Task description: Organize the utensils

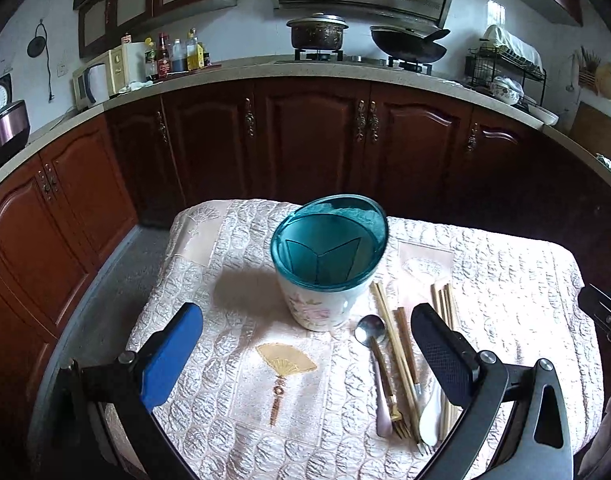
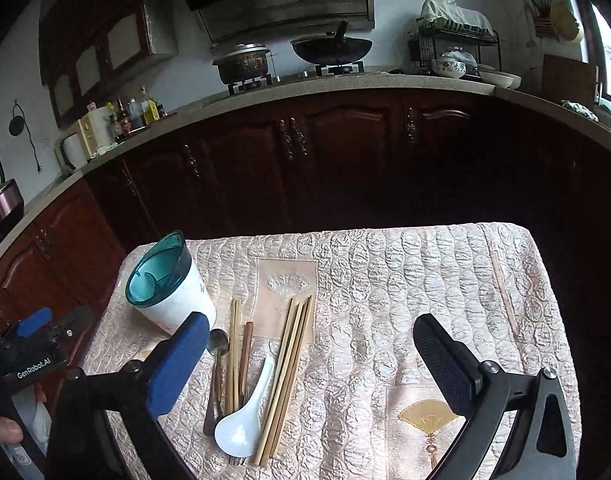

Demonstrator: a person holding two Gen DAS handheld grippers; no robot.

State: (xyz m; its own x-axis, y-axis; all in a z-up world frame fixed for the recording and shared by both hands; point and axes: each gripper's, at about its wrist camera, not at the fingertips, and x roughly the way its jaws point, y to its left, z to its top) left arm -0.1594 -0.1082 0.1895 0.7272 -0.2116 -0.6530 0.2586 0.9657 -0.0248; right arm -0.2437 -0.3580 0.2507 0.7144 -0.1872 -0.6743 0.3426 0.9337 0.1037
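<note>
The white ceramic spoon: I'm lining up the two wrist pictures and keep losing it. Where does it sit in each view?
Left wrist view: the white ceramic spoon lies low right, partly hidden behind the left gripper's black finger, among the chopsticks.
Right wrist view: it lies low, left of centre, bowl nearest the camera, handle angled up and right.
Shared landmark: the teal-rimmed utensil holder, standing on the quilted cloth to the left of the utensils in both.

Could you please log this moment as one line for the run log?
phase: start | left gripper: open, empty | right gripper: open, empty | utensil holder: upright, empty | chopsticks, spoons, fork: lying on tablecloth beside holder
</note>
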